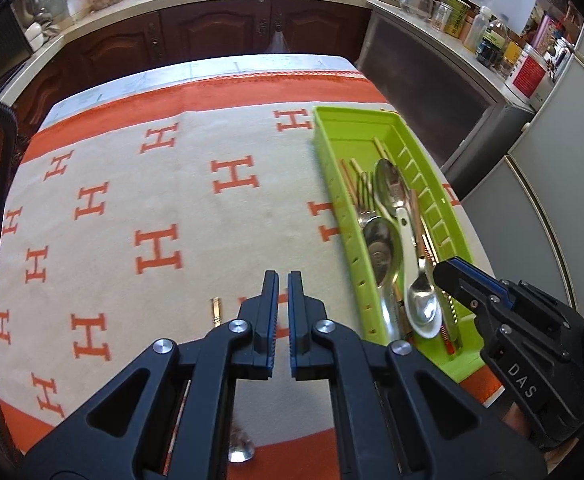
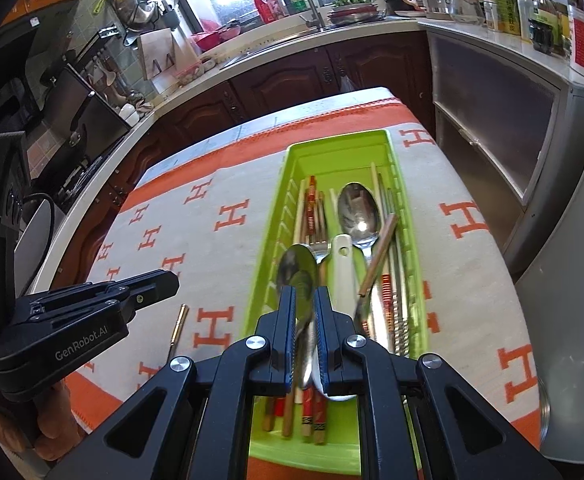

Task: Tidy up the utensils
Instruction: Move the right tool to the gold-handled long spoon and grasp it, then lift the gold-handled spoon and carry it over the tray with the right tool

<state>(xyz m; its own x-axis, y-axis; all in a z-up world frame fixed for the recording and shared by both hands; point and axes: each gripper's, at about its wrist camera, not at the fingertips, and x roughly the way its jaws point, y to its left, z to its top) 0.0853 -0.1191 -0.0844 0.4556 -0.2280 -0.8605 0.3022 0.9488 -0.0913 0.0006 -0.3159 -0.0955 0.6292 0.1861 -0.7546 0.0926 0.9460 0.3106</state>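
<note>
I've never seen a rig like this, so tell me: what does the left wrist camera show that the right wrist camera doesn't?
Only the left view: a spoon bowl on the cloth, low beneath the left gripper. Only the right view: hanging pots, and the right gripper over a steel spoon. Both: the green tray of cutlery and a gold-tipped stick lying outside it.

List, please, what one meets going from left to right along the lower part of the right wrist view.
left gripper → gold chopstick on the cloth → right gripper over the green tray → bare patterned cloth
</note>
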